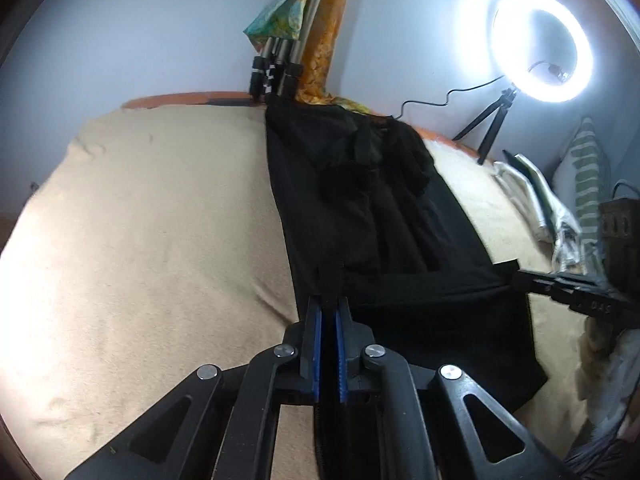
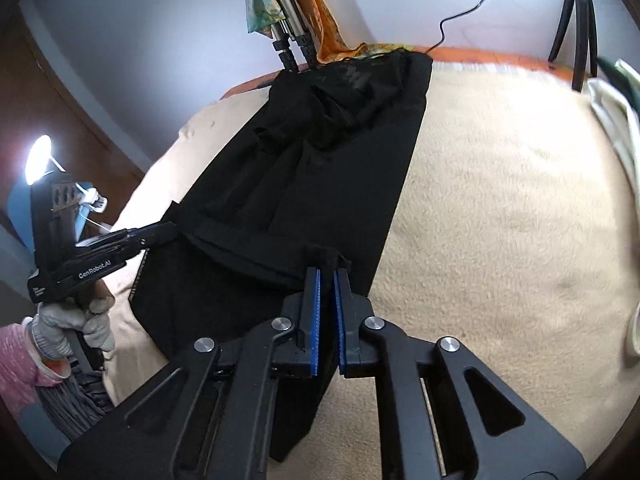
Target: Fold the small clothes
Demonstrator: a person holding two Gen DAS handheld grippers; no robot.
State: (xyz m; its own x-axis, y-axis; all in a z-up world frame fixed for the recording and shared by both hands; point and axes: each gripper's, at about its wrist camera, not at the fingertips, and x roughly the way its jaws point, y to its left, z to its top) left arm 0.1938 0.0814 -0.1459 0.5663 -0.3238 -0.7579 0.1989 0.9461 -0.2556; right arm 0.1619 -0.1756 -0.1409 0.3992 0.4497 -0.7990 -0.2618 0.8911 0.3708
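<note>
Beige blanket [image 1: 152, 216] spread over a bed, orange bedding [image 2: 480, 54] showing at the far edge against a pale wall; black garment [image 1: 360, 208] laid lengthwise down the middle of the blanket, far end bunched and creased near the wall, near end lifted into a raised fold

Left gripper [image 1: 329, 300] at the garment's near left edge, blue-lined fingers [image 1: 317, 344] drawn nearly together with black cloth pinched between them; same gripper seen from the side in the right wrist view [image 2: 160, 232], tip at the garment's edge, handle held by a hand in a grey glove [image 2: 68, 332] with a pink sleeve [image 2: 16, 360] behind it

Right gripper [image 2: 326, 270] at the garment's near right edge, fingers closed to a narrow slit on a small tuck of black fabric; same gripper visible at the right of the left wrist view [image 1: 516, 278], tip touching the cloth

Band of black cloth stretched taut between the two gripper tips

Background: lit ring light [image 1: 540, 46] on a small black tripod [image 1: 492, 120] with a trailing cable, folded grey tripod legs [image 1: 276, 68] leaning on the wall beside orange and patterned fabric [image 1: 324, 40], striped pillow [image 1: 584, 176] and white items at the far right
</note>
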